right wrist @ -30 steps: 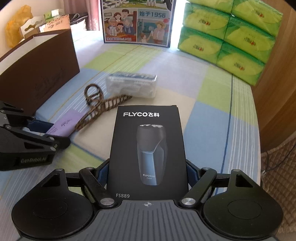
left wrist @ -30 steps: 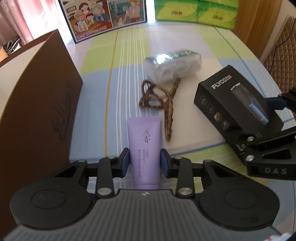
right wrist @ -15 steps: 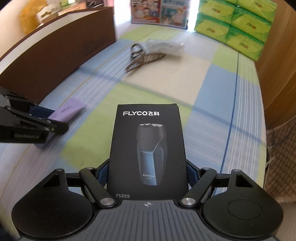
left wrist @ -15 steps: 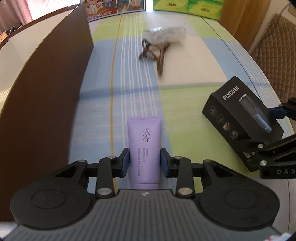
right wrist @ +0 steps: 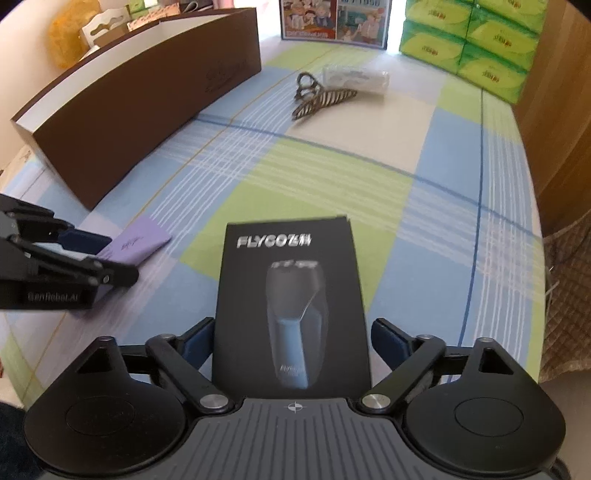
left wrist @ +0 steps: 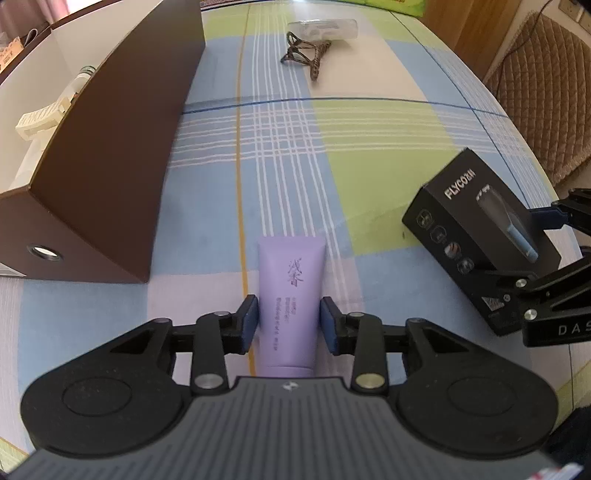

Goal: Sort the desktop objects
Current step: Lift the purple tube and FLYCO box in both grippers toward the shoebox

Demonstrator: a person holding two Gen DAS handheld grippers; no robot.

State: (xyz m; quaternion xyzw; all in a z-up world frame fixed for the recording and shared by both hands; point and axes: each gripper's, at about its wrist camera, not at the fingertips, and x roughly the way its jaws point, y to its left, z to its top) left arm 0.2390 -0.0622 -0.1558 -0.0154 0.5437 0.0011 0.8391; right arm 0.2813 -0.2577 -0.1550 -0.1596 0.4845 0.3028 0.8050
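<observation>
My left gripper (left wrist: 289, 319) is shut on a lilac cream tube (left wrist: 290, 291), held low over the checked tablecloth near the front. It also shows in the right wrist view (right wrist: 138, 242). My right gripper (right wrist: 291, 341) holds a black FLYCO shaver box (right wrist: 291, 306); a small gap shows beside its right pad, and the box looks tilted. The box shows at the right in the left wrist view (left wrist: 480, 240). A brown hair claw (right wrist: 319, 98) and a clear wrapped pack (right wrist: 356, 77) lie far ahead.
A long brown box (left wrist: 122, 140) stands open at the left, with a white clip (left wrist: 44, 118) inside. Green tissue packs (right wrist: 487, 48) and a picture board (right wrist: 334, 18) stand at the far end. A wooden wall (right wrist: 554, 110) and a chair (left wrist: 546, 85) are at the right.
Both grippers have pulled back toward the near end of the table with their objects. The hair claw and pack now lie much farther away. The right jaws have widened slightly.
</observation>
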